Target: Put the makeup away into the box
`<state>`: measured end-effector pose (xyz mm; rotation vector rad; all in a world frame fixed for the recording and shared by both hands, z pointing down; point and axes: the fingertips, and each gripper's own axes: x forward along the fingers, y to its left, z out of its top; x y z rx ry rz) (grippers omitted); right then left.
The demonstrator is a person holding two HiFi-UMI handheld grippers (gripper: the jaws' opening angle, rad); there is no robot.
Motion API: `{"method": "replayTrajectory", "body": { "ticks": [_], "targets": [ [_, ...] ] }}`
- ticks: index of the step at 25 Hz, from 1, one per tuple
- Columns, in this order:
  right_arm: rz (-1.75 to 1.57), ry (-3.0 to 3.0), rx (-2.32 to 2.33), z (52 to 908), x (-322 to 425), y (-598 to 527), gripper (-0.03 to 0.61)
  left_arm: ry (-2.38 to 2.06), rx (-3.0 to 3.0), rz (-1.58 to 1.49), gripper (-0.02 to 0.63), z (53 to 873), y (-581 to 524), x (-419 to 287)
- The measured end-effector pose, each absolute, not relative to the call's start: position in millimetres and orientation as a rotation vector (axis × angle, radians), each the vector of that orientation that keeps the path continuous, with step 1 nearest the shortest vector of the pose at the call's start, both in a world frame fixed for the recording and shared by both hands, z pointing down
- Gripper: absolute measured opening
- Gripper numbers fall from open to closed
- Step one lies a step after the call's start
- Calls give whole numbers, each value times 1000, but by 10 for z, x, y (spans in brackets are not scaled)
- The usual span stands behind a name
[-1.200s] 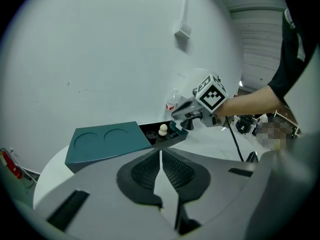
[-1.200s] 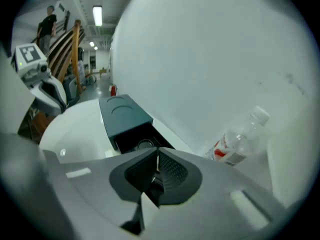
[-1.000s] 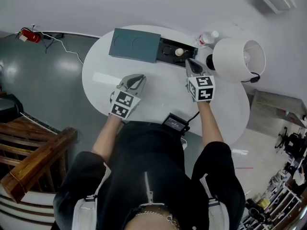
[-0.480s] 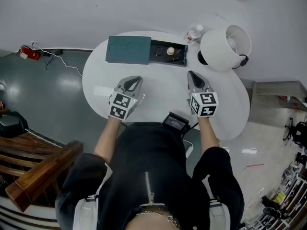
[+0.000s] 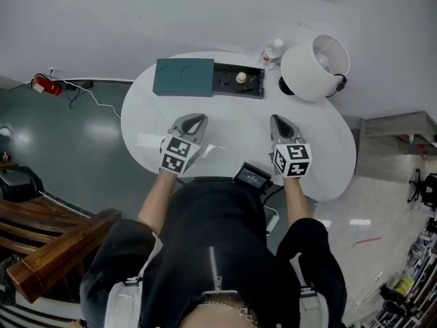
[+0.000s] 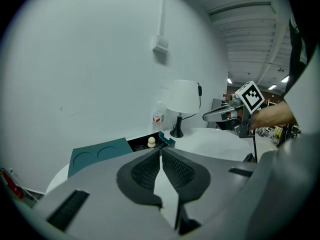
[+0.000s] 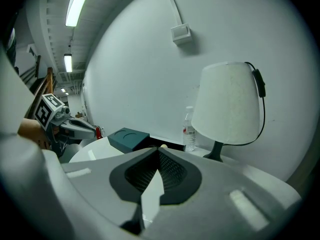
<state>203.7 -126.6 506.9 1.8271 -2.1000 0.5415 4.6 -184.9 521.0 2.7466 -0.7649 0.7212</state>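
Note:
The box sits at the far side of the white table (image 5: 232, 125). Its teal lid (image 5: 183, 78) is slid left, and the black inside (image 5: 251, 86) lies uncovered. A small cream makeup item (image 5: 241, 78) stands in it, also visible as the cream item (image 6: 151, 142). My left gripper (image 5: 194, 119) hovers over the table's near left, shut and holding nothing. My right gripper (image 5: 278, 119) hovers at the near right, also shut and holding nothing. Both point toward the box, well short of it. In their own views the left gripper (image 6: 160, 149) and right gripper (image 7: 158, 149) have jaws pressed together.
A white lamp (image 5: 314, 59) on a black foot and a water bottle (image 5: 271, 50) stand at the far right next to the box. A black device (image 5: 251, 176) with a cable lies at the table's near edge. A red extinguisher (image 5: 46, 85) lies on the floor at the left.
The right gripper has drawn back from the box's open end toward the person. The left gripper has shifted slightly and risen a little. Both stayed shut.

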Motion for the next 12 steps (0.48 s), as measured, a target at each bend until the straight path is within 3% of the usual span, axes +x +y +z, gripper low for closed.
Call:
{"method": "replayTrajectory", "body": {
  "ticks": [12],
  "targets": [
    [520,-2112,1805,5038,1965,-1330,5,-779,2749,711,25,5174,-1866,29]
  ]
}}
